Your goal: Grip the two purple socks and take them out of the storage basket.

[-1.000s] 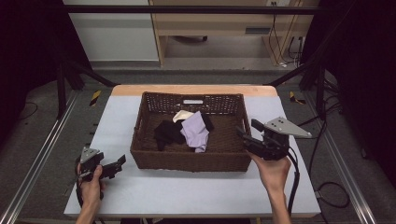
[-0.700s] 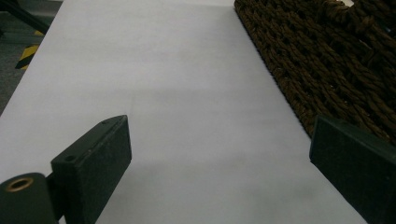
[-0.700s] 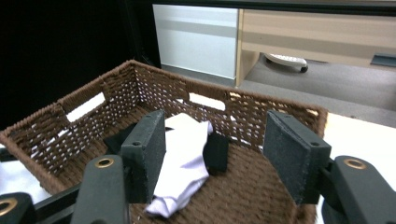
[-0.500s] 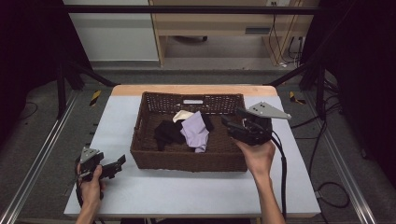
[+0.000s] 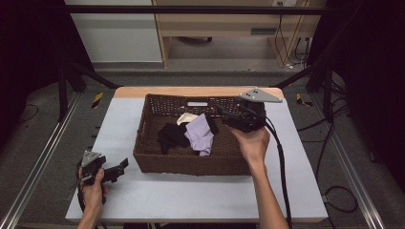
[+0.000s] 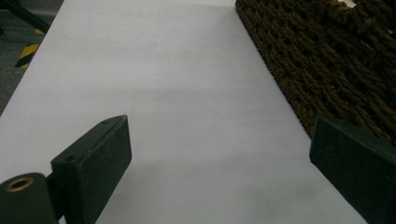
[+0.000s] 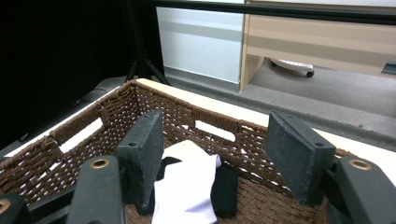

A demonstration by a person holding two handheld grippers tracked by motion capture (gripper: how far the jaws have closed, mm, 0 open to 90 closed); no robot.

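White tabletop (image 5: 191, 195) carries a brown wicker basket (image 5: 157, 160) at frame centre, holding lavender, black and cream socks (image 5: 200, 136), the right gripper (image 5: 229, 118) spread wide above them, the left gripper (image 5: 122, 167) released, resting lower left.

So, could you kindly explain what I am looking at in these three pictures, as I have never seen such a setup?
No robot here: a person holds a two-jaw gripper in each hand. The high view looks down on a white table with a brown wicker basket on it. In the basket lie a lilac cloth, a black cloth and a cream cloth. The other two pictures come from cameras riding on the grippers. The left gripper rests low by the basket's left side, jaws open, holding nothing. The right gripper is over the basket, jaws open above the cloths, also holding nothing.
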